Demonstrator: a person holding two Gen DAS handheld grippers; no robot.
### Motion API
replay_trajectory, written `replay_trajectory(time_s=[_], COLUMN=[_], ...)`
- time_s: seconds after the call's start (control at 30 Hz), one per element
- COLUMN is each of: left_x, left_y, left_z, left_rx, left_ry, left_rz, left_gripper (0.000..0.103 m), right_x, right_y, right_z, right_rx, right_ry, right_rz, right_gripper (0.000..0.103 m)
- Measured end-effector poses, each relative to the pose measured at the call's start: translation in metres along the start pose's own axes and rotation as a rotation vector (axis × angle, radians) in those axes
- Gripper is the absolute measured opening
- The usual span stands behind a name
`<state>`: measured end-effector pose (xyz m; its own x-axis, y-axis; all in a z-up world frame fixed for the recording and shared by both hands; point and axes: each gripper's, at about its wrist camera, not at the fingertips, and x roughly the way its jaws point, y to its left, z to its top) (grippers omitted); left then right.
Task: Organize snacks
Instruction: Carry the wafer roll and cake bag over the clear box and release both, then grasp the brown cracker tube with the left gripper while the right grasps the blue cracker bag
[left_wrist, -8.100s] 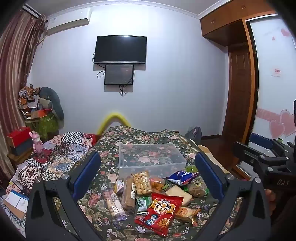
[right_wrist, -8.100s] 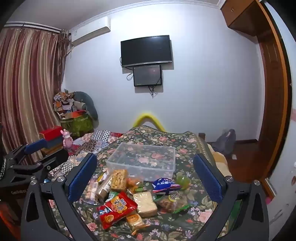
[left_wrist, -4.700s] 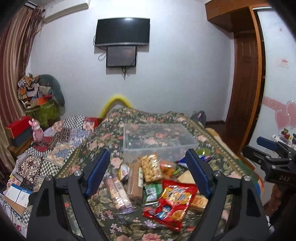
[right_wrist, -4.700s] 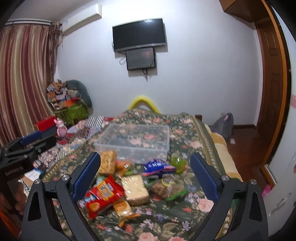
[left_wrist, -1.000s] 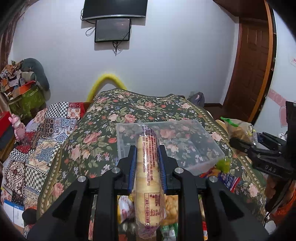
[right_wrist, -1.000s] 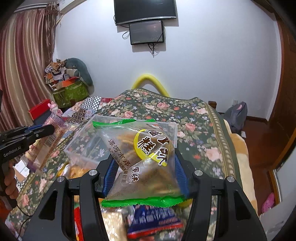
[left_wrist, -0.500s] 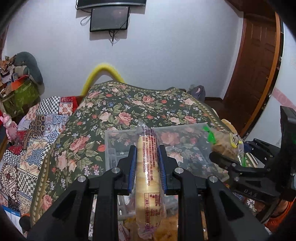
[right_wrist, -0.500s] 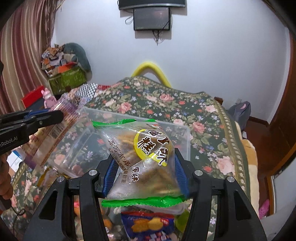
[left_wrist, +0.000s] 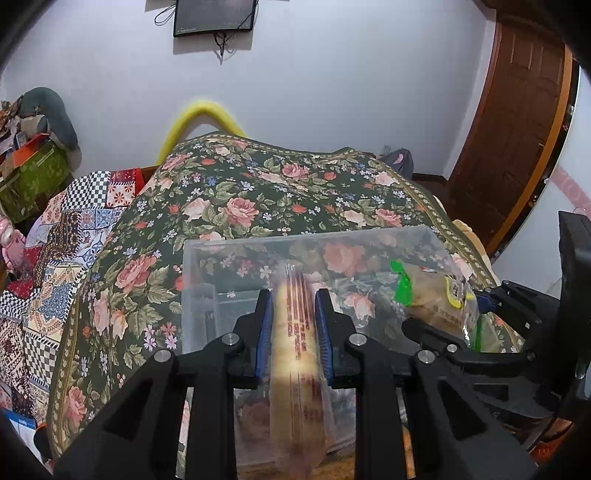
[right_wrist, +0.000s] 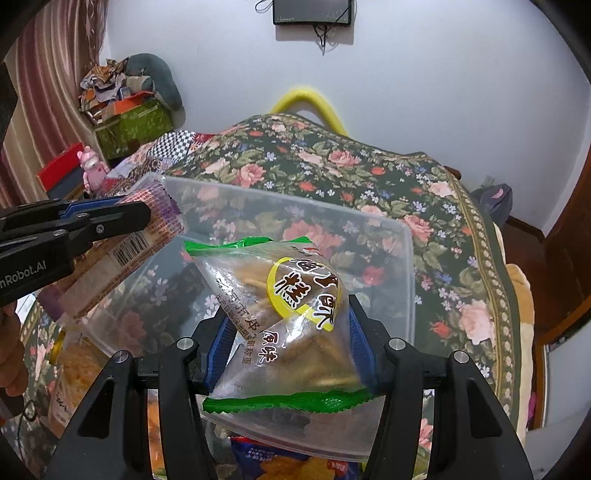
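A clear plastic box (left_wrist: 306, 240) lies on the floral bedspread, and both grippers hang over it. My left gripper (left_wrist: 294, 306) is shut on a long biscuit roll (left_wrist: 295, 369) in a clear wrapper, held lengthwise above the box's near left part. My right gripper (right_wrist: 290, 321) is shut on a clear bag with green edges and a yellow label (right_wrist: 258, 266), above the box's (right_wrist: 295, 206) near right part. In the left wrist view the bag (left_wrist: 428, 295) and right gripper (left_wrist: 476, 317) show at the right. In the right wrist view the left gripper (right_wrist: 110, 214) and roll (right_wrist: 125, 251) show at the left.
Loose snacks lie in front of the box: a blue packet (right_wrist: 273, 458) and a pale cracker packet (right_wrist: 74, 369). A patchwork quilt (left_wrist: 55, 258) lies left of the bedspread (left_wrist: 258, 184). A wooden door (left_wrist: 517, 129) stands at the right. A hand (right_wrist: 11, 354) grips the left tool.
Both grippers have moved forward and down, from short of the box to over it. Each keeps its hold: the left on the roll, the right on the bag.
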<state>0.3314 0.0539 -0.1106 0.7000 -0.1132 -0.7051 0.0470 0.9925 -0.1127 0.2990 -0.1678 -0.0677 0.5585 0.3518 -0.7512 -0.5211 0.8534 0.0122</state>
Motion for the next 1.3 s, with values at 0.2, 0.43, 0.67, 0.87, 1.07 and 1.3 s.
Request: replay_trajectory(time_s=[0.2, 0.43, 0.67, 0.87, 1.07, 1.3], left_x=[-0.009, -0.043, -0.083, -0.096, -0.092, -0.082], left_y=[-0.001, 0.000, 0.003, 0.009, 0.022, 0.028], left_z=[-0.004, -0.009, -0.025, -0.052, -0.089, -0.127], left_rx=[0.005, 0.018, 0.032, 0.032, -0.001, -0.030], left_ry=[-0.002, -0.051, -0.084, -0.044, 0.024, 0.098], left_rz=[-0.008, 0.006, 0.005, 0.013, 0.029, 0.015], left_gripper=[0.025, 0.044, 0.060, 0.065, 0.065, 0.065], right_x=[-0.009, -0.037, -0.069, -0.089, -0.093, -0.080], right_y=[0.004, 0.006, 0.005, 0.003, -0.002, -0.013], right_z=[-0.001, 0.000, -0.009, -0.030, -0.055, -0.085], right_rx=[-0.002, -0.011, 0.002, 0.009, 0.029, 0.059], right_ry=[-0.015, -0.077, -0.129, -0.139, -0.106, -0.029], right_rz=[0.000, 0.006, 0.016, 0.002, 0.002, -0.007], right_gripper=[0.056, 0.062, 0.067, 0.072, 0.073, 0.073])
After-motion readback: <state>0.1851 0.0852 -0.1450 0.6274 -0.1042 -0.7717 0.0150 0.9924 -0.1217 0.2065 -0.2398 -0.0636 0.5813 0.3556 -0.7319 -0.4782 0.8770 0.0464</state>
